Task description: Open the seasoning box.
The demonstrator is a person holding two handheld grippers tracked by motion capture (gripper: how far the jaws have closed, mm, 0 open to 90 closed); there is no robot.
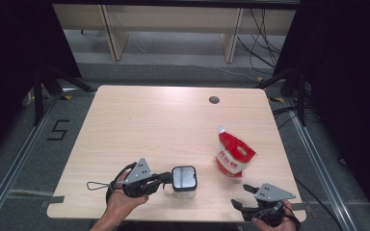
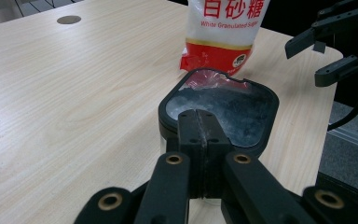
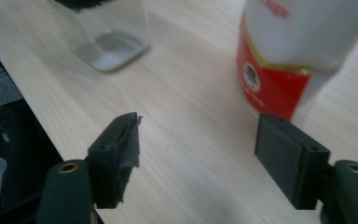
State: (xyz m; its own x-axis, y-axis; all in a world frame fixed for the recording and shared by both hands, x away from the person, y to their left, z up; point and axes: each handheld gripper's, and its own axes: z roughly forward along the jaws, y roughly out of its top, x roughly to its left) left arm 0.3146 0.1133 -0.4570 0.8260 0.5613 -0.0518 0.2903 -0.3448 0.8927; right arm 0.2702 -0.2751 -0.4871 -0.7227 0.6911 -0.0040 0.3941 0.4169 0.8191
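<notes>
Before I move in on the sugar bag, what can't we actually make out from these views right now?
- Jar rim under the left gripper: left gripper view, the shut jaws cover the spot they pinch.
- Sugar bag top and spout: cut off by the upper edge in both gripper views.
- Jar's contents: right gripper view is blurred, its upper part cropped.
- Bag's small print: too small in the high view.

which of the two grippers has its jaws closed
The left gripper, jaws pressed together at the clear black-rimmed jar; the right gripper stands open near the red-and-white sugar pouch.
</notes>
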